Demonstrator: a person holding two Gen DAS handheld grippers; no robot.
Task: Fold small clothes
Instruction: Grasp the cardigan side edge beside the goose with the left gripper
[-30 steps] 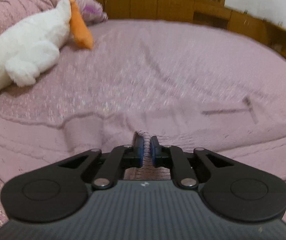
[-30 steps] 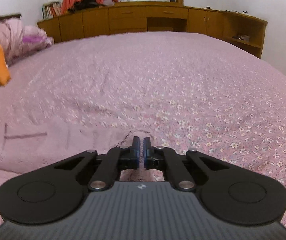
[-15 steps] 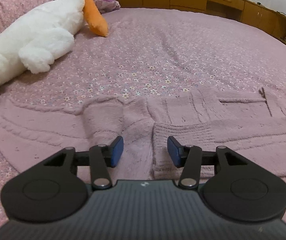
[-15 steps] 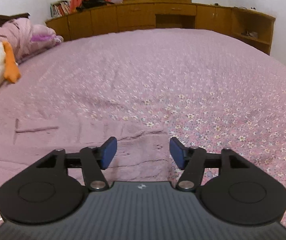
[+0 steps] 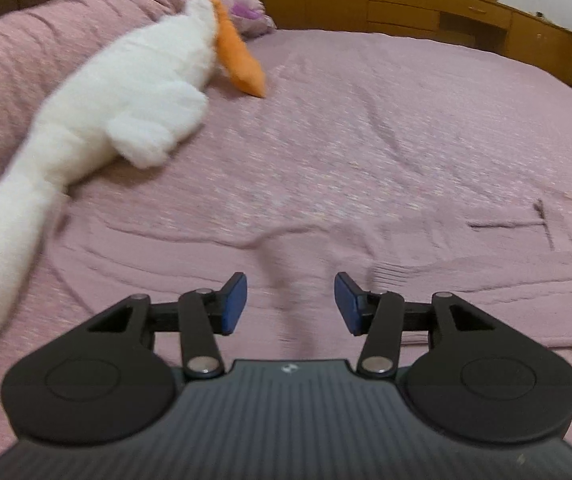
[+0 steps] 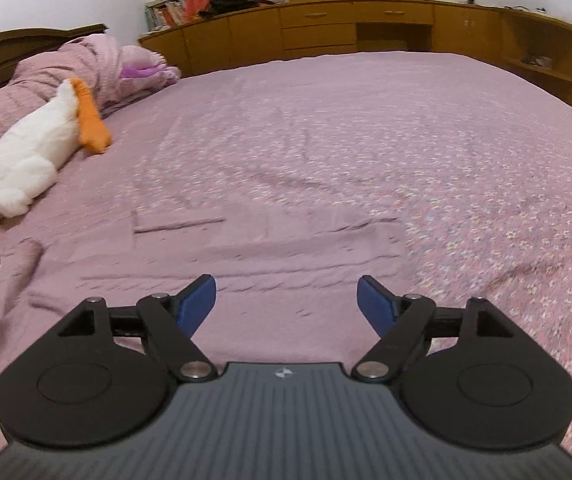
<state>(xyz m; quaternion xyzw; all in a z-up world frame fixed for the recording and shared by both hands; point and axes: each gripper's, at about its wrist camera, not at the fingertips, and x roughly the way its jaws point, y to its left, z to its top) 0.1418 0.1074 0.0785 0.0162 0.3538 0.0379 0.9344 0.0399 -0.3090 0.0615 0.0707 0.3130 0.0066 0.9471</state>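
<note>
Garment: a pink knitted sweater [image 5: 426, 280] is spread flat on the pink flowered bedspread [image 5: 366, 128]; the two colours are close, so its outline is read mainly from ribbing and raised edges.

Long axis: the sweater is laid crosswise to both grippers, running left to right; in the right wrist view it [image 6: 286, 264] fills the strip just ahead of the fingers.

Left gripper [image 5: 290, 304]: the jaws are spread wide and nothing is held; knit is seen between and directly ahead of the blue pads [image 5: 232, 302], with a soft ridge of fabric running forward from the gap.

Right gripper [image 6: 286, 306]: the jaws are spread even wider and nothing is held; the sweater's right-hand edge [image 6: 400, 240] is seen ahead and slightly right of the gap.

Contact: whether either set of fingertips touches the cloth cannot be told.

Nearer hand: each gripper is placed over its own end of the garment, so neither is judged clearly nearer; a two-handed fold across the long axis is suggested.

Bystander: a white plush goose [image 5: 126, 100] with an orange beak lies well apart to the far left, beside the bunched quilt [image 6: 46, 76].

Blur: the left wrist view is smeared, so fine knit detail is not trusted.
</note>
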